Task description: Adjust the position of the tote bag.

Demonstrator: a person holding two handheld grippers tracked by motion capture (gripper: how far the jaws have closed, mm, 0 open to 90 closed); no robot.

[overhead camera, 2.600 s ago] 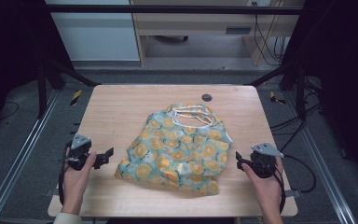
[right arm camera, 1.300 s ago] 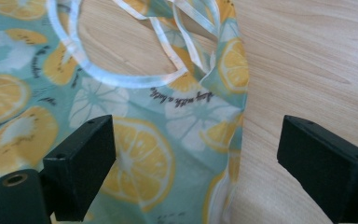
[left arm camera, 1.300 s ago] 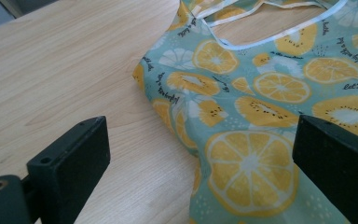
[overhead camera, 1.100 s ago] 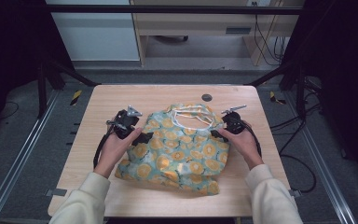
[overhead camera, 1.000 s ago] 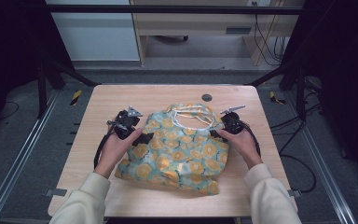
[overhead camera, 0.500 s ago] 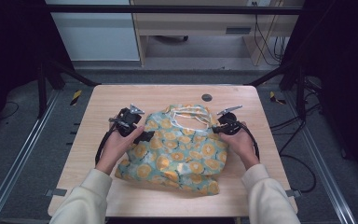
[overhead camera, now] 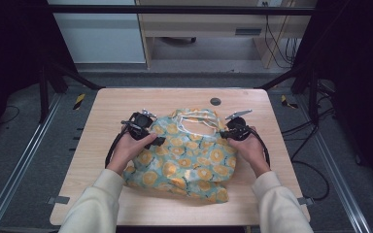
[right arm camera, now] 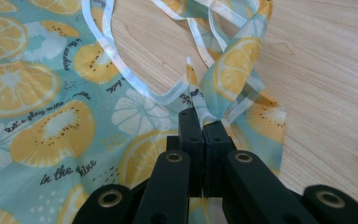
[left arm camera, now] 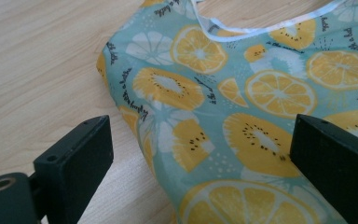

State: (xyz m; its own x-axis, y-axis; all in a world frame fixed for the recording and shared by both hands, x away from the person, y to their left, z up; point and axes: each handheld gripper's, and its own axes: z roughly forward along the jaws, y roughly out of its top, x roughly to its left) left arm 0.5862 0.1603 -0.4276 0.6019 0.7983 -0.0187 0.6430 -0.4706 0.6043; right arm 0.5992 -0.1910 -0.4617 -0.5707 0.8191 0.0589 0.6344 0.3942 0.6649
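Observation:
A teal cloth bag [overhead camera: 189, 155] printed with orange and kiwi slices lies crumpled in the middle of the wooden table [overhead camera: 121, 104], its white-trimmed handles [overhead camera: 199, 121] at the far side. My left gripper [overhead camera: 155, 137] is open at the bag's upper left corner. In the left gripper view its jaws [left arm camera: 200, 154] stand wide apart just above the bag's cloth [left arm camera: 242, 93] and the fold at its edge. At the upper right corner my right gripper [overhead camera: 222, 133] is shut on the bag's trimmed edge [right arm camera: 205, 100], with cloth bunched between the closed jaws [right arm camera: 200, 119].
A small dark round disc [overhead camera: 215, 101] sits on the table beyond the bag. Bare wood [overhead camera: 262, 111] lies on either side of the bag. Metal frame rails [overhead camera: 26, 160] run alongside the table, with cables [overhead camera: 296, 141] on the floor at the right.
My left gripper has slid a little rightward and lower onto the bag's corner. The right gripper has closed on the bag's edge and stayed about where it was.

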